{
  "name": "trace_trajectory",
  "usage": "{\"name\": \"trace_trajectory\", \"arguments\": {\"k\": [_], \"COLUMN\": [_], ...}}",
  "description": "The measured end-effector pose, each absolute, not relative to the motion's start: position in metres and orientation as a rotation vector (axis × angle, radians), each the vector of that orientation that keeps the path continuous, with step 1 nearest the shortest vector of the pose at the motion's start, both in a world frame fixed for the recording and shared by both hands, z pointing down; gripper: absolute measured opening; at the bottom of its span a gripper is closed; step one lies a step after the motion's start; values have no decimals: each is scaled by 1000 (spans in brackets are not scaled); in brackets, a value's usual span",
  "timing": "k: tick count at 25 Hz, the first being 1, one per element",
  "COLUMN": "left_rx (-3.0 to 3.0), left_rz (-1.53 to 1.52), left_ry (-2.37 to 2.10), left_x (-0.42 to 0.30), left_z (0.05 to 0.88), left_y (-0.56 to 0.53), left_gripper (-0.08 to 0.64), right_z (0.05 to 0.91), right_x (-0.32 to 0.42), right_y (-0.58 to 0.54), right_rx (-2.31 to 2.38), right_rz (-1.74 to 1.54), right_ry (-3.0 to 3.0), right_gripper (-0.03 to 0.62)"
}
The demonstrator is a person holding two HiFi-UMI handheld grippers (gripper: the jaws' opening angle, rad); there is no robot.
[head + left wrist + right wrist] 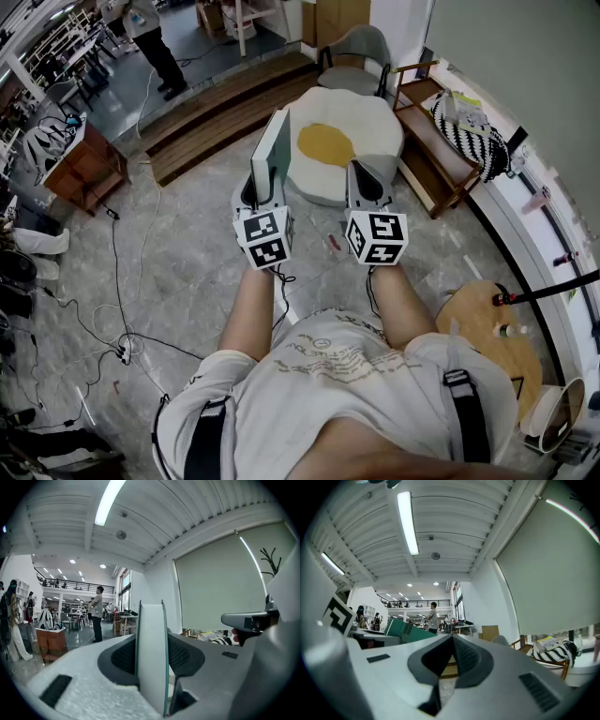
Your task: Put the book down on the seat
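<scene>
My left gripper (265,180) is shut on a thin book (275,148) with a green cover and white pages, holding it upright on edge. In the left gripper view the book (152,658) stands between the two dark pads, page edge toward the camera. The seat (349,155), a low white round pouf with a yellow centre, sits on the floor just beyond both grippers. My right gripper (367,180) is level beside the left one, and its jaws (452,641) are closed tip to tip with nothing in them. The right gripper view shows the green book (401,630) at its left.
A grey chair (356,52) stands behind the seat. A wooden rack (427,164) with a striped bag (469,131) is to the right. Wooden steps (216,108) run behind left. Cables (117,309) lie on the floor at left, a round wooden table (483,323) at lower right. A person (155,42) stands far back.
</scene>
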State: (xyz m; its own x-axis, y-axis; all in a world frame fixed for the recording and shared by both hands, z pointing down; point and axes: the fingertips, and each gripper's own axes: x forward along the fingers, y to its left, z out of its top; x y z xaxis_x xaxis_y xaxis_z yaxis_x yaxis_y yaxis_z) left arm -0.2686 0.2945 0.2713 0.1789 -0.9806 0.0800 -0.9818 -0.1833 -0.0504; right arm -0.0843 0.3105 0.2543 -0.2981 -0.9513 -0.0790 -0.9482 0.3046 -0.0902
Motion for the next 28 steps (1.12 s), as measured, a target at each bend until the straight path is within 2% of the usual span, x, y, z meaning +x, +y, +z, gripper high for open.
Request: {"name": "trace_trajectory", "arguments": {"k": [28], "left_rx": [2325], "left_rz": [122], "left_ry": [-2044], "left_x": [-183], "left_z": [284], "left_y": [265], "left_gripper": [175], "right_z": [279], "right_x": [-5], "right_y": [279], "right_rx": [-1671], "right_rz": [-92], "right_ry": [2528], "right_gripper": [28]}}
